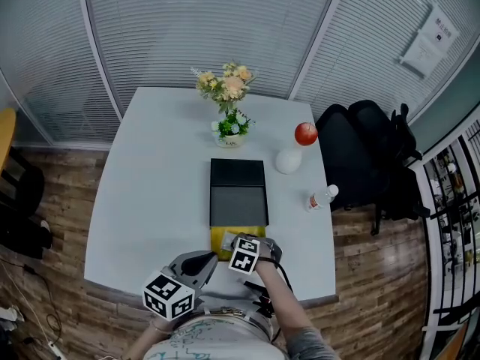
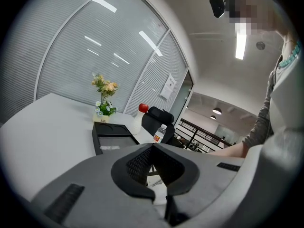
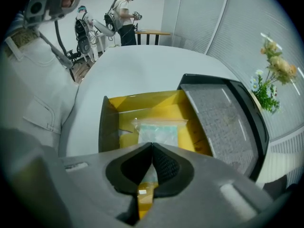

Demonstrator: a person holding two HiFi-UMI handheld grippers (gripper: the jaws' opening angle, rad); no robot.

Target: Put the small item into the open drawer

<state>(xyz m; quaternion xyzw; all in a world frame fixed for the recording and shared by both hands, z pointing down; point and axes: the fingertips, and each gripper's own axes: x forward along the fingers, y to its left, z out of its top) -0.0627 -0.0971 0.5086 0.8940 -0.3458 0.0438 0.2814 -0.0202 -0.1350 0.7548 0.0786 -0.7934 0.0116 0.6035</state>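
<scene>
A black box (image 1: 238,193) sits mid-table with its yellow drawer (image 1: 217,240) pulled out toward me. In the right gripper view a small clear packet (image 3: 159,132) with pale green contents lies inside the yellow drawer (image 3: 142,103), beside the black box (image 3: 218,113). My right gripper (image 3: 152,145) points steeply down into the drawer, its jaws shut on the packet's near edge, which they hide. From the head view, the right gripper (image 1: 234,241) hangs over the drawer. My left gripper (image 1: 204,262) is at the table's front edge, shut and empty, aimed toward the box (image 2: 111,134); its tips (image 2: 153,147) meet.
Behind the box stands a flower pot (image 1: 229,130). A red ball (image 1: 305,133) on a white vase (image 1: 288,160) and a water bottle (image 1: 322,197) stand near the right edge. A black chair with a bag (image 1: 360,160) is beside the table. People stand far off (image 3: 124,13).
</scene>
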